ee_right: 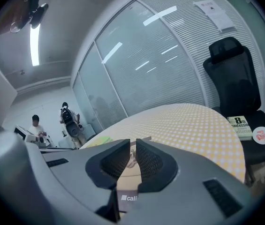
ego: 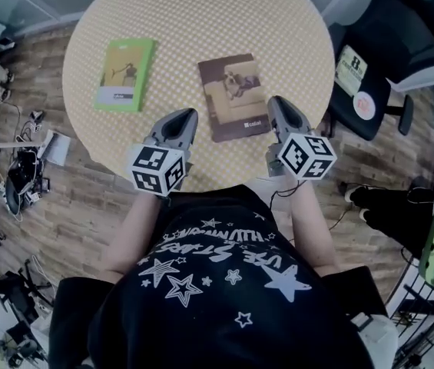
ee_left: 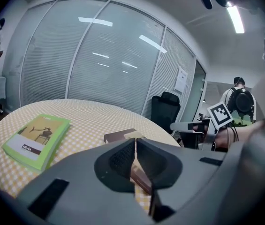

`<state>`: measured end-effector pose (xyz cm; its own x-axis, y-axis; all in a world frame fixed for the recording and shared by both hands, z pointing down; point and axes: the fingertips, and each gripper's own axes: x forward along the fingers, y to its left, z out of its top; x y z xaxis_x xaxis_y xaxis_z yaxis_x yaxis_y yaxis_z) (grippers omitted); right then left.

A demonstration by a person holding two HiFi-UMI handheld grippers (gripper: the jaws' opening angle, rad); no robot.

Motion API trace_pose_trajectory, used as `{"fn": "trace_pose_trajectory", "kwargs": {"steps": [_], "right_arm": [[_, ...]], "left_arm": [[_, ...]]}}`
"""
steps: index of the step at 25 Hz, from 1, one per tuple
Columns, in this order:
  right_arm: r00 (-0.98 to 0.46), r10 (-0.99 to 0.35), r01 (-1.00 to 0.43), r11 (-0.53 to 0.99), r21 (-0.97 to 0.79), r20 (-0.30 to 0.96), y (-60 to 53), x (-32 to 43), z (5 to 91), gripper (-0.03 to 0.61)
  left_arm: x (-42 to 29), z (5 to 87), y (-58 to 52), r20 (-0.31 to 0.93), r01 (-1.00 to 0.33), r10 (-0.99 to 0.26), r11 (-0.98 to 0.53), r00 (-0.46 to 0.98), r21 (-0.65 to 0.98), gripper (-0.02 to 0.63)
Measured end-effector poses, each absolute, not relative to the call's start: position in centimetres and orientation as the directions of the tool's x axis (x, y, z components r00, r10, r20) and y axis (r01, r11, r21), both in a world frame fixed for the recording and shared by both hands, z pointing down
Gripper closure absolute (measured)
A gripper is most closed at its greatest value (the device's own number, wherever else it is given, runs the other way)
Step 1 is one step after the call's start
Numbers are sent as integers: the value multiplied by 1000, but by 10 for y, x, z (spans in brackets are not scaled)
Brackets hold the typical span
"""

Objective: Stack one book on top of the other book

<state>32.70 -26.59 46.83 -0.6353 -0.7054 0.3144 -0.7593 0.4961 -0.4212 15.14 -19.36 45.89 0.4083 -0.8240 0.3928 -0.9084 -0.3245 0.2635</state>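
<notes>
- Books unstacked: green book (ego: pixel 124 74) and brown book (ego: pixel 233 96) lie flat and apart on the counter (ego: pixel 201 14).
- Left hand-held gripper (ego: pixel 185 116) and right hand-held gripper (ego: pixel 276 104) flank the brown book, both closed and empty.

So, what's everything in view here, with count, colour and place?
table: one, round, yellow checked top, centre of the head view
green book: one, green, flat on the table's left part
brown book: one, brown, flat on the table, right of the green book and apart from it
chair: one, black, right of the table
third book: one, pale cover, on the chair seat
disc: one, white and red, on the seat beside the third book
clutter: cables and gear, dark, on the wooden floor at left
bystanders: two, far back in the right gripper view
shirt: one, black with white stars
left gripper: one, grey, shut, empty, left of the brown book
right gripper: one, grey, shut, empty, by the brown book's right edge
</notes>
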Motion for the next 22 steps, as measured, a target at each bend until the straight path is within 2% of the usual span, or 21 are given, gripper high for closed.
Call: {"fn": "trace_pose_trajectory", "kwargs": {"steps": [13, 14, 15, 16, 19, 22], "right_arm": [[-752, -496, -659, 566, -494, 434, -282, 323, 526, 516], [-761, -478, -649, 567, -508, 439, -282, 323, 530, 493], [-770, -458, -638, 570, -517, 445, -281, 322, 534, 468], [-778, -438, -628, 576, -524, 451, -280, 320, 538, 445], [-794, -385, -604, 589, -537, 470, -273, 315, 548, 394], [-799, -349, -594, 588, -549, 490, -269, 312, 556, 371]], "left_arm": [[170, 513, -204, 501, -923, -794, -189, 344, 335, 593], [173, 518, -205, 512, -921, -784, -187, 350, 343, 570], [177, 523, -205, 524, -915, -770, -189, 362, 355, 488], [182, 528, -206, 536, -910, -756, -191, 376, 368, 448], [189, 539, -207, 566, -906, -728, -186, 387, 381, 429], [191, 548, -211, 585, -907, -716, -168, 382, 386, 388]]}}
